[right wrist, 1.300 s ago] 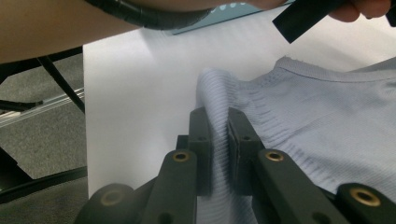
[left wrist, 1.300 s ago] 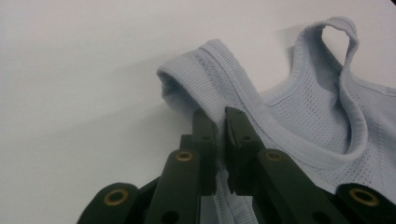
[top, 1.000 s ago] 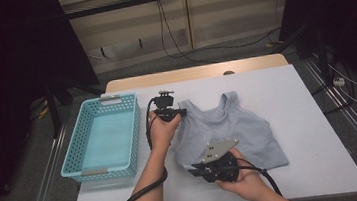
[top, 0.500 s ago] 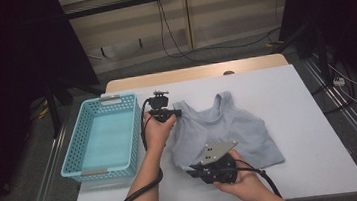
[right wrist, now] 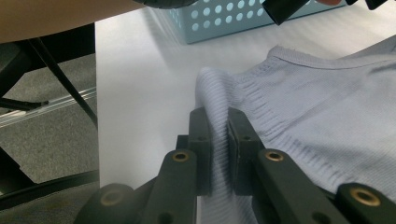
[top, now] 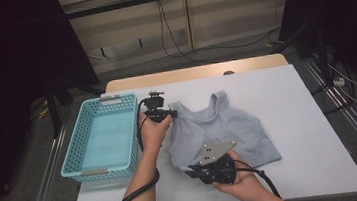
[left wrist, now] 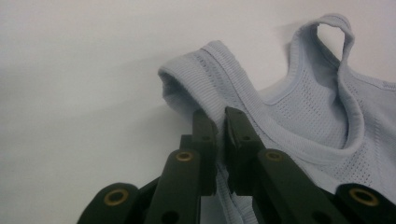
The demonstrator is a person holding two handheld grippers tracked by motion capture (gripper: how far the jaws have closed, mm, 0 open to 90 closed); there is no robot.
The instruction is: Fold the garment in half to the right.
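Left gripper (top: pixel 164 113) and right gripper (top: pixel 205 170), high view: both clamped on grey tank top (top: pixel 220 131) lying on white table (top: pixel 309 117); blue basket (top: pixel 102 138) beside it, empty. Left gripper view: jaws pinch shoulder strap (left wrist: pixel 196 88). Right gripper view: jaws pinch ribbed hem (right wrist: pixel 212 93).

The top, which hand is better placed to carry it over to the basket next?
Left, probably. The left tool is shut on the shoulder strap of the top, right beside the basket. The right tool pinches the hem at the near edge, farther from the basket, so it would likely follow.
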